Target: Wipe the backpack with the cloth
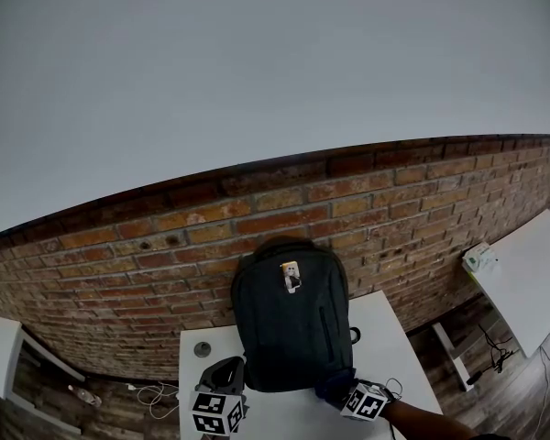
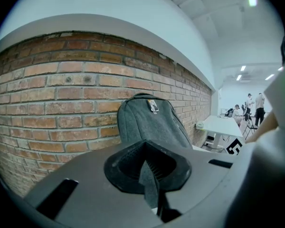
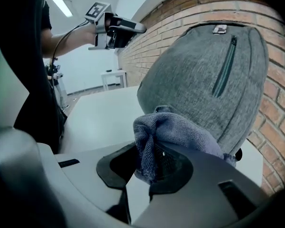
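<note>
The left gripper sits just beside the backpack, fingers closed on nothing, so nothing braces it. The backpack stands upright on the table against the brick wall. At its lower right, the right gripper pinches a bunched cloth. A hard stroke could slide or topple the backpack, or drag the cloth from the fingers.
</note>
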Action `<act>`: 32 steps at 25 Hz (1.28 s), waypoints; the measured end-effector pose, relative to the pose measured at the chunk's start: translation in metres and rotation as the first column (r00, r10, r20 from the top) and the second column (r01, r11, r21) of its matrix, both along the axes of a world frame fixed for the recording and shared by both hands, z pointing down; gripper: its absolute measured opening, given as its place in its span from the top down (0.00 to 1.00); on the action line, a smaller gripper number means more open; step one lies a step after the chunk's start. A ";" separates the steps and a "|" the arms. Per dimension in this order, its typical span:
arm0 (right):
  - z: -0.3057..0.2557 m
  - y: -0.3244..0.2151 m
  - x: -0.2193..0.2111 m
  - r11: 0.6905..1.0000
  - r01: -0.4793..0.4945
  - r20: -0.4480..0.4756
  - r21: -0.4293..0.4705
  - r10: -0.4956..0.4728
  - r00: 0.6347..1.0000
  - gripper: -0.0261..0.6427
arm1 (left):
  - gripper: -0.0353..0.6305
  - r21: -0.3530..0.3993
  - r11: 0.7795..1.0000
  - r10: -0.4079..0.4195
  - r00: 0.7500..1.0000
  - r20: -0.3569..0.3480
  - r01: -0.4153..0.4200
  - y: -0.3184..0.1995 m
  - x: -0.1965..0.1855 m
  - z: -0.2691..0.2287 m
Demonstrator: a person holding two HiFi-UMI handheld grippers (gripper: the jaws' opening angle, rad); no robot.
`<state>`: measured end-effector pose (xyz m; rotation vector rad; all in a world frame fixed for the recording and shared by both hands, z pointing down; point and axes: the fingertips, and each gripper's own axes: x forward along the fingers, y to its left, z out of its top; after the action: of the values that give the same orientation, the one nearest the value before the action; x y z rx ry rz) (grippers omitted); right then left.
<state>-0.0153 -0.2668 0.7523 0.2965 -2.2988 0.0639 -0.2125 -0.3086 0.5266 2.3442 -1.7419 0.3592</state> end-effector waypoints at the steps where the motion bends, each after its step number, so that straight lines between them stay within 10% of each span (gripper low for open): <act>1: 0.002 0.001 -0.003 1.000 0.004 -0.006 0.004 -0.004 1.000 0.86 | 0.96 0.000 1.000 -0.003 1.000 0.000 0.003 0.000 -0.001 0.000; 23: -0.134 -0.059 -0.074 0.977 -0.115 0.316 0.182 0.052 0.947 0.86 | 0.96 -0.018 0.999 -0.032 0.999 -0.018 0.032 0.006 -0.016 0.008; 32: -0.179 -0.128 -0.089 0.953 -0.164 0.299 0.254 0.083 0.951 0.86 | 0.96 -0.024 0.999 -0.048 0.999 -0.018 0.047 0.010 -0.021 0.008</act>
<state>-0.1045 -0.3949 0.5732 0.6122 -2.5755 -0.1626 -0.2337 -0.2989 0.5347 2.2785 -1.7717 0.3467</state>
